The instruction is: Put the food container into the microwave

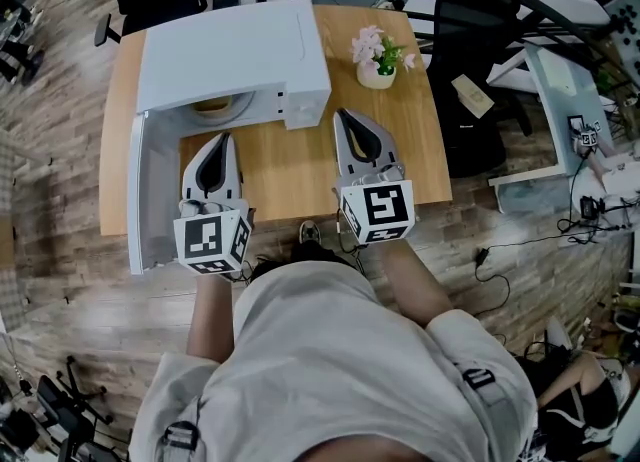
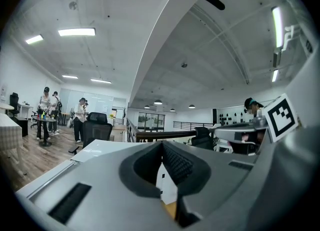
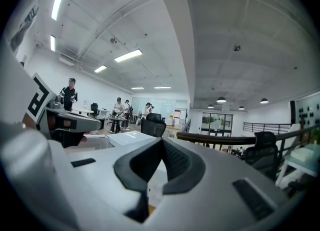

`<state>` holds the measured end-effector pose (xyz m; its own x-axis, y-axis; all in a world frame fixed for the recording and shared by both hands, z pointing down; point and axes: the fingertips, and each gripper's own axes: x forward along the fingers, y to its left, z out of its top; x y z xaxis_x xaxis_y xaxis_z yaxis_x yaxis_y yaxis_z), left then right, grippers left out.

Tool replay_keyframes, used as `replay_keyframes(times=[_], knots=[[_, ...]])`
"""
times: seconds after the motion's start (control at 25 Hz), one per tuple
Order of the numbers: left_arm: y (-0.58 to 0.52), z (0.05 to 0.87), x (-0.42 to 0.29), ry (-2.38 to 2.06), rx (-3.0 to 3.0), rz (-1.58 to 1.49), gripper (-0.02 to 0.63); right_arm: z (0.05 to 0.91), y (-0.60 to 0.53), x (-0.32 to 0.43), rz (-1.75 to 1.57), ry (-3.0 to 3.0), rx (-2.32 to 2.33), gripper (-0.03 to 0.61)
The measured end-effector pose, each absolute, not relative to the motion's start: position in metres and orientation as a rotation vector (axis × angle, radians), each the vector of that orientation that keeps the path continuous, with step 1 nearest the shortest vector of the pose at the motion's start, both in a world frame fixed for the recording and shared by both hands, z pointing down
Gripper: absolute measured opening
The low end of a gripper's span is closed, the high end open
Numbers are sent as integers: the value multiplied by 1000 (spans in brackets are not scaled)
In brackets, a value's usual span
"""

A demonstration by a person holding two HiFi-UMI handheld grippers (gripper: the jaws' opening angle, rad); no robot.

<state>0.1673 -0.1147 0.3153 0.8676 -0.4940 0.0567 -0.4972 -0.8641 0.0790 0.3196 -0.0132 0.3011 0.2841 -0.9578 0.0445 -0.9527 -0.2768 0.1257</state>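
Observation:
A white microwave (image 1: 235,55) stands at the back left of the wooden table (image 1: 290,165), with its door (image 1: 150,195) swung open toward the near left. Inside the cavity a yellowish food container (image 1: 212,104) shows at the opening, mostly hidden by the microwave's top. My left gripper (image 1: 224,137) lies level just in front of that opening, shut and empty; in the left gripper view its tips (image 2: 162,144) meet. My right gripper (image 1: 343,113) rests to the right of the microwave, also shut with nothing in it, and its tips (image 3: 163,141) are closed in the right gripper view.
A small pot of pink flowers (image 1: 377,60) stands at the back right of the table. Black office chairs (image 1: 470,20) sit behind the table, and another white desk (image 1: 560,90) is at the right. Cables lie on the floor at the right.

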Motion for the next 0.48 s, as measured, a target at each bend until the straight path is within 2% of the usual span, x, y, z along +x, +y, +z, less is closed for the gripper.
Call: replay_keyframes(times=[0.48], knots=[[-110,319,158,-791,2930,49,11,304,-14,309,-33,-1828,2394,3]])
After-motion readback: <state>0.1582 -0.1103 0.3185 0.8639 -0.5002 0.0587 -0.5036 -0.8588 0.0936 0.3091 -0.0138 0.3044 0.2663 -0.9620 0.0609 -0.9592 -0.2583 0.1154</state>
